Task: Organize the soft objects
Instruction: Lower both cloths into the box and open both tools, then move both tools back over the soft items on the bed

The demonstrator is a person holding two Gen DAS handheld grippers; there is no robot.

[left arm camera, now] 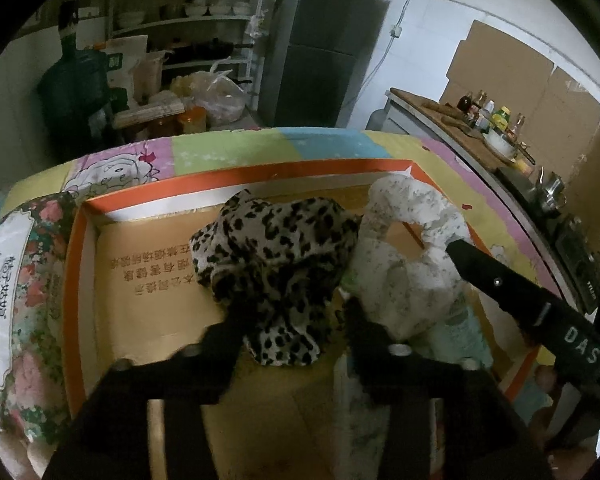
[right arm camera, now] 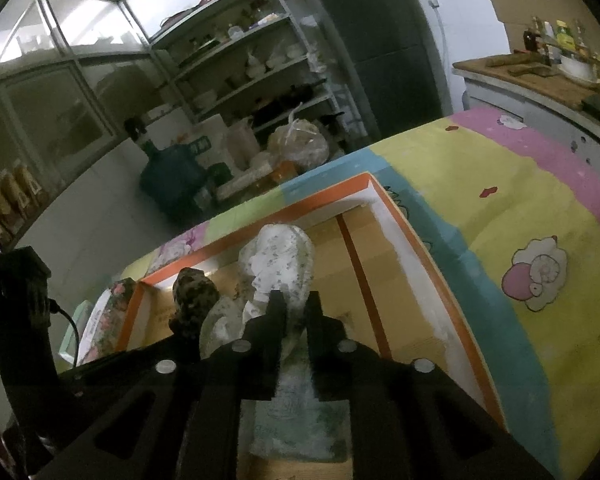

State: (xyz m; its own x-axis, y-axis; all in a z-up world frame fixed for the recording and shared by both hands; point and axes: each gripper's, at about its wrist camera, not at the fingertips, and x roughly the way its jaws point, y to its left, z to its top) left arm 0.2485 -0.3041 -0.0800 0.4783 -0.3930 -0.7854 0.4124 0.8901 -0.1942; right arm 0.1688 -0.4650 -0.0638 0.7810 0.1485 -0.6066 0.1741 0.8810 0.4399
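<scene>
Here the two soft items sit inside the shallow orange-rimmed cardboard box [left arm camera: 80,240], which lies on a pastel patchwork cloth [left arm camera: 320,144] filling the middle of both views. In the left wrist view the leopard-print cloth [left arm camera: 276,256] is bunched at the centre of the frame, and the white flecked cloth [left arm camera: 412,240] loops just to its right, the two touching. The left gripper [left arm camera: 290,320] stands with its jaws parted on either side of the lower edge of the leopard bundle; the fabric lies between the fingers, but the pads do not look pressed onto it, so it seems free of any grip. The right gripper [right arm camera: 294,312] shows at lower centre of the right wrist view with its jaws nearly together and the white fabric running up between them; whether they actually pinch it I cannot tell. A floral-printed packet [left arm camera: 24,264] rests against the box at the left edge of the frame. Both cloths look light, limp and easily crumpled, so they should drape and trail instead of holding any shape, and nothing about them seems fragile. The leopard piece is likely best taken at a thick fold near the middle of the bunch, where the layers give the pads something to bite; a thin edge could slip out. The white one offers its looped, gathered part as a natural hold.
</scene>
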